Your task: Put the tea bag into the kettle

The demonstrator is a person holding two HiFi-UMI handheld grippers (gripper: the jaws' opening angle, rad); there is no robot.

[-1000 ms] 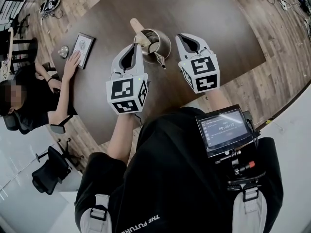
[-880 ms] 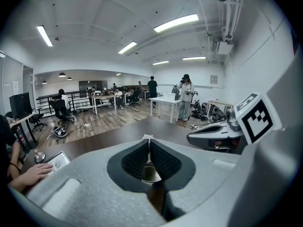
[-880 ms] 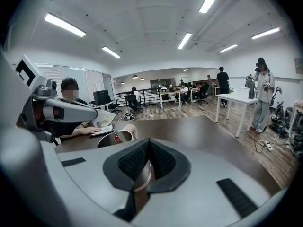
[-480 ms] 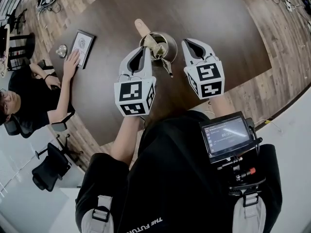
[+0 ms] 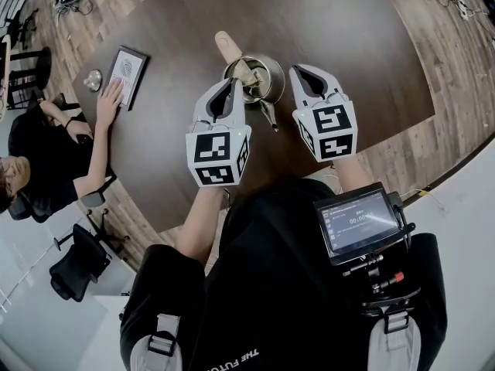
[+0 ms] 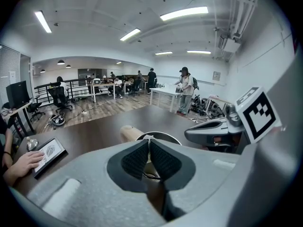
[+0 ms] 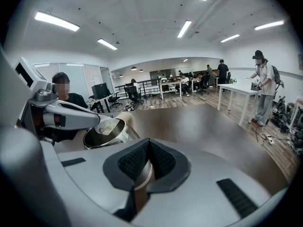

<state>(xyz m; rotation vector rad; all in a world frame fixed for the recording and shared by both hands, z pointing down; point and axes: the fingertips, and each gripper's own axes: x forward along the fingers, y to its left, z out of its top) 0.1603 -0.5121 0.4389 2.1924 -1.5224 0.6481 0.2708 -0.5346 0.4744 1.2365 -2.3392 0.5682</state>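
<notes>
Tea bag (image 7: 109, 125) was at the open mouth of the steel kettle (image 5: 267, 83), which stood on a dark brown table (image 5: 348, 29). Wood-plank floor (image 5: 421, 137), open office, desks, strip lights. Wearer's black clothing read "THE FUTUR", rest cut off. Left gripper (image 6: 149, 140) was clamped on the tea bag. Right gripper (image 7: 148, 144) had its jaws together, empty, just beside the kettle.

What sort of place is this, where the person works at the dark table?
Most likely an open-plan office or lab: rows of desks, a monitor, black office chairs on a wood floor, and long ceiling strip lights.
</notes>
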